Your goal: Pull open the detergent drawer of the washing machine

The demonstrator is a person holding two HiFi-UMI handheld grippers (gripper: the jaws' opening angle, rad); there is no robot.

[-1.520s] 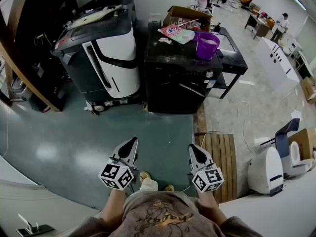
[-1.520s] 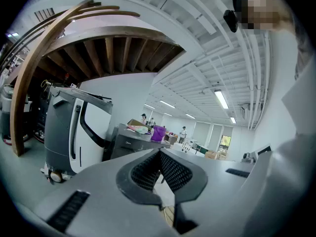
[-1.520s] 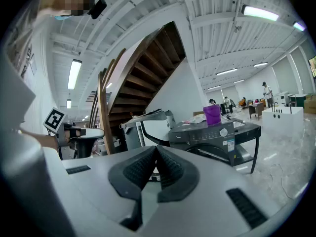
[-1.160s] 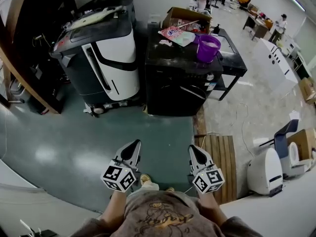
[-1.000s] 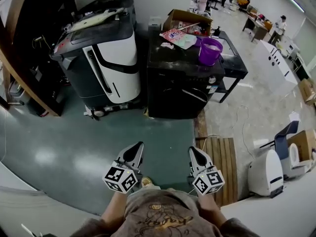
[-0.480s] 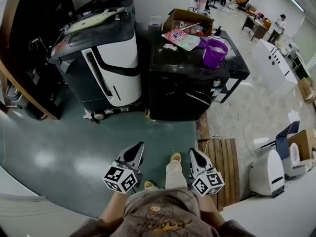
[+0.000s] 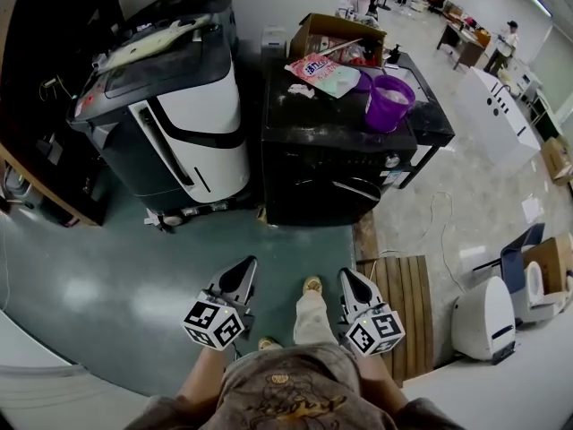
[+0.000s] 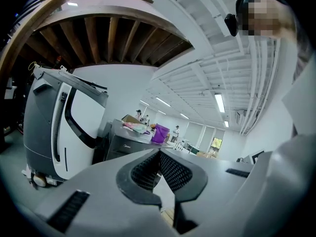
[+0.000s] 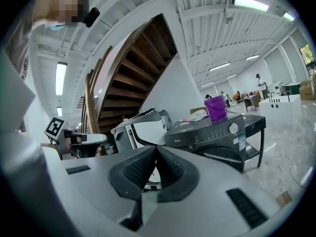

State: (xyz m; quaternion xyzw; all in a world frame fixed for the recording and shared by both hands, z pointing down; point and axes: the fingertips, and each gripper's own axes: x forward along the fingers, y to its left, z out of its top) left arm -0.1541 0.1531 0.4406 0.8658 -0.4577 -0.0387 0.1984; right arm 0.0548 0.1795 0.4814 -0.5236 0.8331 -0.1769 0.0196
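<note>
The black front-loading washing machine point(image 7: 327, 173) stands ahead of me at mid view, and it also shows in the right gripper view point(image 9: 212, 135). Its detergent drawer point(image 9: 180, 141) is the left part of the top panel, left of the round knob point(image 9: 233, 128), and it is closed. Both grippers hang low over the green floor, well short of the machine. My left gripper point(image 7: 245, 263) point(image 8: 159, 152) is shut with nothing in it. My right gripper point(image 7: 345, 275) point(image 9: 156, 147) is shut and empty too.
On top of the washer stand a purple bucket point(image 7: 389, 103), a cardboard box point(image 7: 336, 34) and a packet. A large grey and white machine point(image 7: 179, 115) stands to its left. A wooden pallet point(image 7: 403, 303) and a white device point(image 7: 483, 316) lie at the right. My foot point(image 7: 311, 286) is between the grippers.
I have stepped toward the washer, which now looks closer and larger. One leg has come forward between the grippers. Both grippers travelled forward, still shut.
</note>
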